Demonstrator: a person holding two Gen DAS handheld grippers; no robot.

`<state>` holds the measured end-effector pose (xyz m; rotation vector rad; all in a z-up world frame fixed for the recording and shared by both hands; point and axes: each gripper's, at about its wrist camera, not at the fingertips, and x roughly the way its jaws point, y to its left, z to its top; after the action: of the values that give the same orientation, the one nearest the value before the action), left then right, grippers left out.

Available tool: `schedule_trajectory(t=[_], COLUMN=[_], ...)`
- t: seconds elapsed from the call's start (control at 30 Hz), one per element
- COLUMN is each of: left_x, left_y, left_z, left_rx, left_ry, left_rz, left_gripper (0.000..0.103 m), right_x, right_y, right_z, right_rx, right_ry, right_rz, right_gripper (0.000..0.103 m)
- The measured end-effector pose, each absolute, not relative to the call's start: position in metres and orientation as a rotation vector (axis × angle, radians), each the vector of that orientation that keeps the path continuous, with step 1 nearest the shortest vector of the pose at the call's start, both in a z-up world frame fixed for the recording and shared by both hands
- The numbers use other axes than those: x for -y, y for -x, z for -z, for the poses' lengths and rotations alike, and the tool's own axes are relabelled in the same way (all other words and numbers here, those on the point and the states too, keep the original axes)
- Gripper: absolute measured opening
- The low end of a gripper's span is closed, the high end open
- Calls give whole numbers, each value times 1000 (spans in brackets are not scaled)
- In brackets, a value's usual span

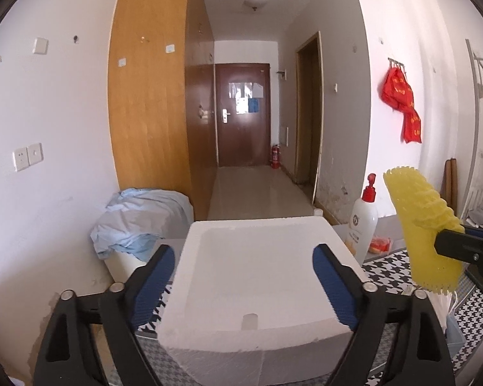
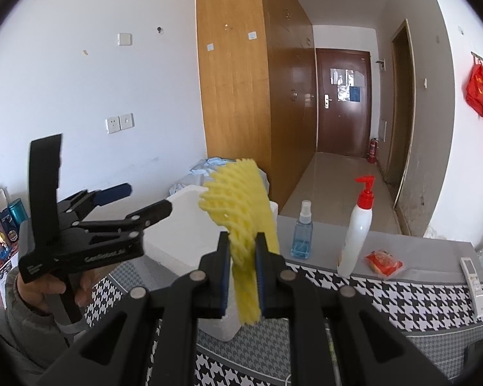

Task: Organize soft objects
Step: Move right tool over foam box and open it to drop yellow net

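A white foam box [image 1: 257, 276] stands on the houndstooth tablecloth [image 1: 476, 305]; it also shows in the right wrist view [image 2: 183, 231]. My left gripper [image 1: 241, 286] is open, its blue pads either side of the box, above it. It also shows in the right wrist view [image 2: 135, 199], open and empty. My right gripper [image 2: 243, 257] is shut on a yellow foam net sleeve [image 2: 241, 199], held upright in the air to the right of the box. The sleeve also shows in the left wrist view [image 1: 425, 228].
A white pump bottle with red top [image 2: 357, 231], a blue spray bottle [image 2: 302, 234], a red packet [image 2: 383, 262] and a remote [image 2: 475, 281] lie on the table. A blue cloth pile [image 1: 138, 218] lies behind the box. Bottles [image 2: 0, 222] stand at far left.
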<state>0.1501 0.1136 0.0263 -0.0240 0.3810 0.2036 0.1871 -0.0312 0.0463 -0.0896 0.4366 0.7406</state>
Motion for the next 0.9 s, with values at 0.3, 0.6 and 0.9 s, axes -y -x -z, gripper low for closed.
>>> schedule_trajectory(t=[0.3, 0.6, 0.9], left_x=[-121, -134, -143], left_y=[-133, -122, -109], left_z=[-33, -34, -32], left_rx=[-347, -334, -333], left_ry=[38, 60, 61], left_rz=[-254, -295, -328], left_gripper=[102, 102, 102], right_x=[19, 3, -15], right_y=[-195, -201, -204], right_z=[-52, -54, -56], right_rx=[-429, -439, -436], right_ry=[117, 145, 174], right_rz=[-772, -804, -830], right_gripper=[17, 17, 17])
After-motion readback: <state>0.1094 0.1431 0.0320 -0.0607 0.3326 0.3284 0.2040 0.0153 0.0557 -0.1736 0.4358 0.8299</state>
